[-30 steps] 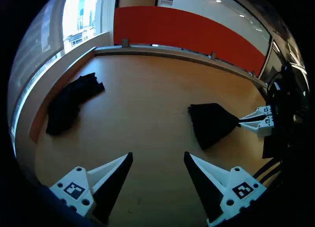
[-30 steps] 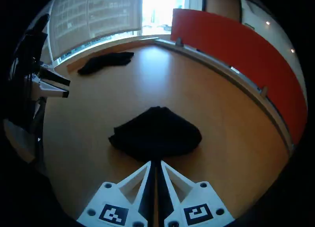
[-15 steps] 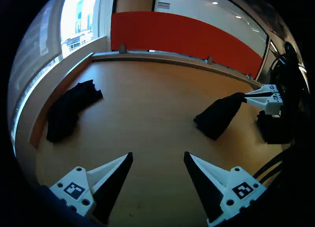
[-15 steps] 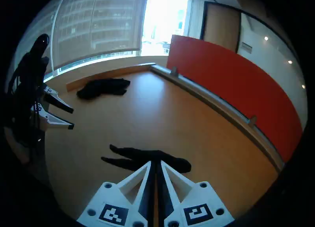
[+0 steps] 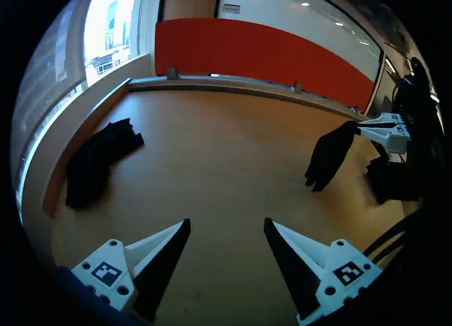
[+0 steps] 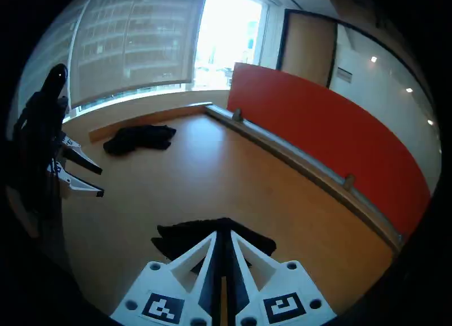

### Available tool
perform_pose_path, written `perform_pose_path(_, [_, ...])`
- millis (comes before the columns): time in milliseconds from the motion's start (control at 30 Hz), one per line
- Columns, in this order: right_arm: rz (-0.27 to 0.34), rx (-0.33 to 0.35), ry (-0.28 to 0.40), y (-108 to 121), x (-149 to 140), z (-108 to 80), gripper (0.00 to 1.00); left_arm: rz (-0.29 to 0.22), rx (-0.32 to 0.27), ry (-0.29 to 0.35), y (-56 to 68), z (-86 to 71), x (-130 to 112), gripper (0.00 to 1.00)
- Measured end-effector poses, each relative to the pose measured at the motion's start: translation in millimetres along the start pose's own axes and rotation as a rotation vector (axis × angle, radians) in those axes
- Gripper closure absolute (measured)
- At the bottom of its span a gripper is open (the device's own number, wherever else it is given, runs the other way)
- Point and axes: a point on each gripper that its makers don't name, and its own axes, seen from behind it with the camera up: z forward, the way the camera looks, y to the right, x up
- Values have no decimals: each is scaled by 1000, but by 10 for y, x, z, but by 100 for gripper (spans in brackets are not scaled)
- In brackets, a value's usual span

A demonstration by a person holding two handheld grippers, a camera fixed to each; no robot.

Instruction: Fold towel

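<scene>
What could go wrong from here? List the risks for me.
1. The right gripper pinches the black cloth towel at one spot, so it hangs bunched over the wooden table; it may slip or fold crooked.
2. The open left gripper is apart from it and may struggle to find a corner.

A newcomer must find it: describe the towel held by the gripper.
Start at the wooden table edged by the red panel. A black towel dangles from the shut right gripper. Unlike the black heap lying near the window, it hangs down.
</scene>
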Motion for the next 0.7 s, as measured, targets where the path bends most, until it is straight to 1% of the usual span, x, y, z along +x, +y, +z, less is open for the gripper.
perform_pose_path(300, [32,-49,1,294,-88,-179,98,12,-13,-5,80,55,14,3])
perform_pose_path(700, [79,-144,-11,866,-304,-557,98,36,-23,-7,181,101,62,4])
